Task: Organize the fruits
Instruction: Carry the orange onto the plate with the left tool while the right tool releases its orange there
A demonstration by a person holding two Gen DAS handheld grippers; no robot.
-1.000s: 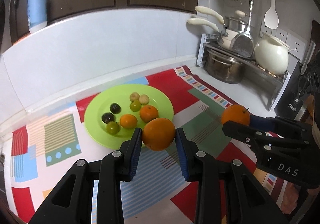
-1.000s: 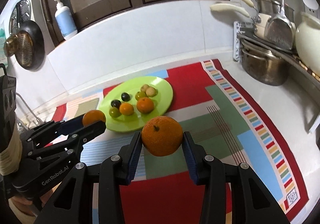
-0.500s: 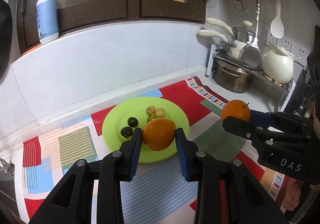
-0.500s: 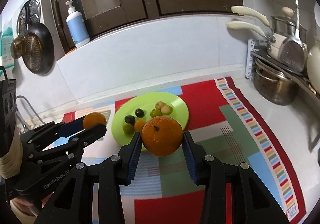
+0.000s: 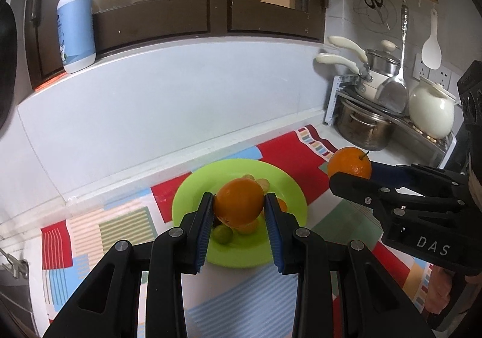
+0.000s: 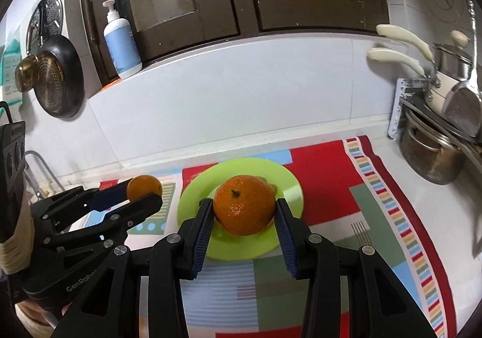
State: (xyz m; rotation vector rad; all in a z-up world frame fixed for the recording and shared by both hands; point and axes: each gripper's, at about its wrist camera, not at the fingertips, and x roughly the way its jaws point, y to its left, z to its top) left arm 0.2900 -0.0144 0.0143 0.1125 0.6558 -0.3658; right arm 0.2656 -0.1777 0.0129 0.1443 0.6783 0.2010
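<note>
My left gripper (image 5: 239, 205) is shut on an orange (image 5: 238, 206) and holds it in the air in front of the green plate (image 5: 286, 193). My right gripper (image 6: 243, 210) is shut on a second orange (image 6: 243, 208), also held above the green plate (image 6: 289, 184). Each gripper shows in the other's view: the right one with its orange (image 5: 349, 163), the left one with its orange (image 6: 144, 187). Small fruits lie on the plate, mostly hidden behind the held oranges; a green one (image 5: 222, 234) shows.
The plate sits on a colourful patterned mat (image 6: 376, 217) on the counter. A rack with steel pots (image 5: 364, 127) and a white kettle (image 5: 430, 116) stands at the right. A soap bottle (image 5: 76, 27) is on the ledge. A pan (image 6: 57, 75) hangs at the left.
Both grippers have risen and pulled back from the plate with their oranges still held, so the plate looks smaller and farther off and more of the wall and cabinets shows.
</note>
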